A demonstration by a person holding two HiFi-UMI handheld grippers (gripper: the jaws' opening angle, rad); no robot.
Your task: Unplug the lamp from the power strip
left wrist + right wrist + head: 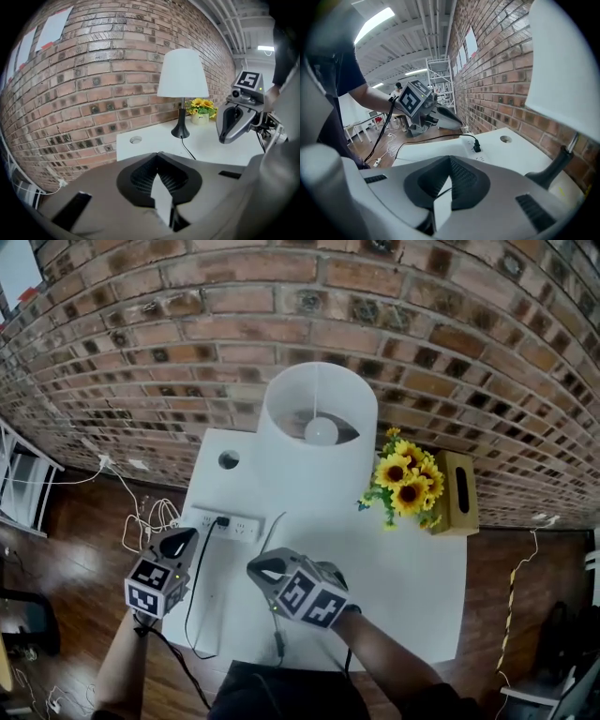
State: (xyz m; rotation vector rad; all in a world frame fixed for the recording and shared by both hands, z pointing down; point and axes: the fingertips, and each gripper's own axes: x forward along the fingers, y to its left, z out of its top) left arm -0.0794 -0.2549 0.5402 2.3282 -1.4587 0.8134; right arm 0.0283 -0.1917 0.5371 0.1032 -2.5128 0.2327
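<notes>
1. A white counter (403, 587) stands against a brick wall (187, 343). The lamp (319, 442), with a white drum shade on a black stem, is at the back of it, close to the wall.
2. The white power strip (236, 527) lies flat on the left part of the counter, in front of the lamp and to its left. A black plug (222, 521) sits in a socket near the strip's left end (not yet pulled), and a black cord (191, 601) runs from it toward the counter's front edge.
3. The left gripper (186, 536) hovers just in front of the strip's left end, near the plug. Its own view shows the jaws clenched tip to tip, with nothing between them.
4. The right gripper (255, 568) hangs over the middle of the counter, right of the cord and clear of the strip. Its jaws also meet at the tips and grasp nothing.
5. A pot of sunflowers (408, 482) stands to the right of the lamp, with a wooden tissue box (457, 491) just beyond it. A round cable hole (229, 460) shows in the counter's back left corner.
</notes>
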